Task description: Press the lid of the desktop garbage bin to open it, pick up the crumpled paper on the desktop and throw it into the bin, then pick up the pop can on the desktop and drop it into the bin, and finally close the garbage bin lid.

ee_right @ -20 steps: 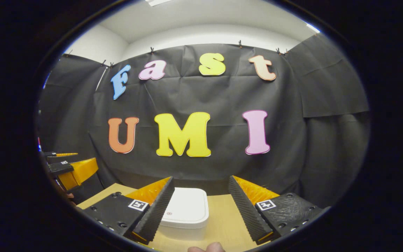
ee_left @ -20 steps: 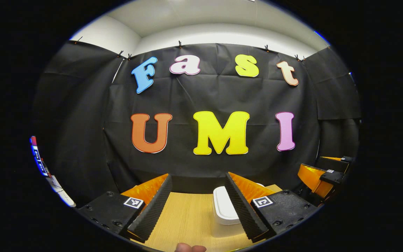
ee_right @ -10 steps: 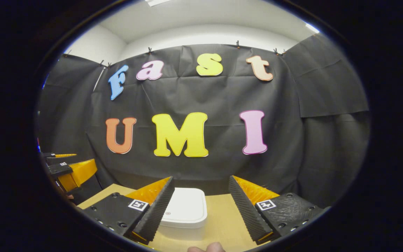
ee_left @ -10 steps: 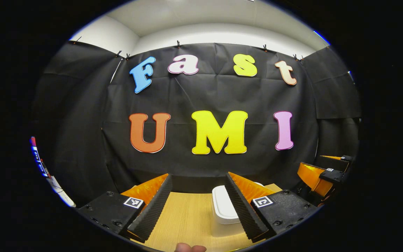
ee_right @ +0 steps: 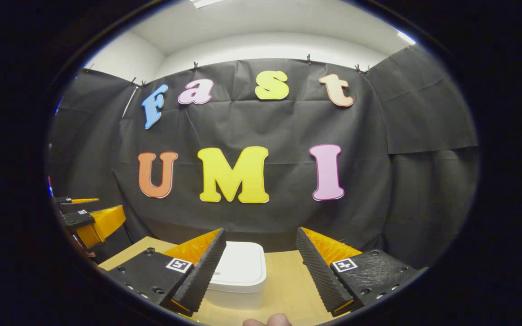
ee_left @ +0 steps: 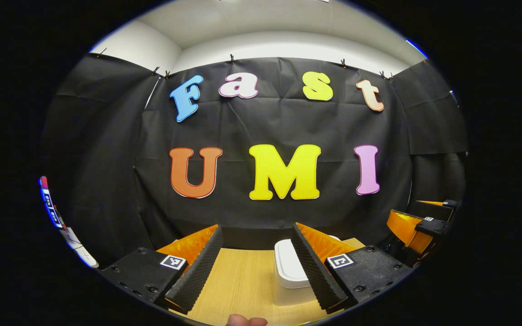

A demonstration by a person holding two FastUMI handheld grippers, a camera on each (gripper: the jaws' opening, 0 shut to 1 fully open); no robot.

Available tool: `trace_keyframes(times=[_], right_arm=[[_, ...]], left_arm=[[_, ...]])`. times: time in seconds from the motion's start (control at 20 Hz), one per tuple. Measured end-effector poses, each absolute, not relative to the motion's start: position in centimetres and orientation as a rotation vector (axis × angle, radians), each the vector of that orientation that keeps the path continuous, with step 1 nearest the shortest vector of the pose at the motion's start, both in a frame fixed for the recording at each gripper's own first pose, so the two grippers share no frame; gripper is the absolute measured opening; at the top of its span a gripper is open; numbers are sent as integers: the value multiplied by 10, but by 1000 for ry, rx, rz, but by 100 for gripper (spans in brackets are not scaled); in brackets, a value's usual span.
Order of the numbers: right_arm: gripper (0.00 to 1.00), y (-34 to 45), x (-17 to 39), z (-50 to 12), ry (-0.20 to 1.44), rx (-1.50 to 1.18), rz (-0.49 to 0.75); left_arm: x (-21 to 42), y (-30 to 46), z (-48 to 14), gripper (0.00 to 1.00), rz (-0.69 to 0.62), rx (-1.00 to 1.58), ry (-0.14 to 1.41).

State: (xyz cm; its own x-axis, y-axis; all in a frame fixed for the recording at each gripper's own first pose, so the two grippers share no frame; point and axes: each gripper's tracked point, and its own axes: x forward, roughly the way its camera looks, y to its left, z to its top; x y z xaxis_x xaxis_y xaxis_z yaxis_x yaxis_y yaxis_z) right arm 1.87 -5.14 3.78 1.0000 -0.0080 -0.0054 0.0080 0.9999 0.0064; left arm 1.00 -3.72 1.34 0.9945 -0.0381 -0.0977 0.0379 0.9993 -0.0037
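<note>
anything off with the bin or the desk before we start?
Nothing stands out. The white bin stands upright on the wooden desk with its lid down and flat. Left gripper and right gripper are both open, holding nothing.

The bin (ee_right: pixel 239 276) looks like smooth, matt white plastic with a closed lid; the tabletop (ee_left: pixel 243 285) shows pale wood grain (possibly laminate); the far wall (ee_right: pixel 288 127) is creased matt cloth
</note>
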Motion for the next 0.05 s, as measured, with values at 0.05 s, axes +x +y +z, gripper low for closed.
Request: trace_keyframes(times=[0.05], right_arm=[[96,-50,17,39,4,6,-5]], left_arm=[[9,-37,14,89,-37,-4,99]])
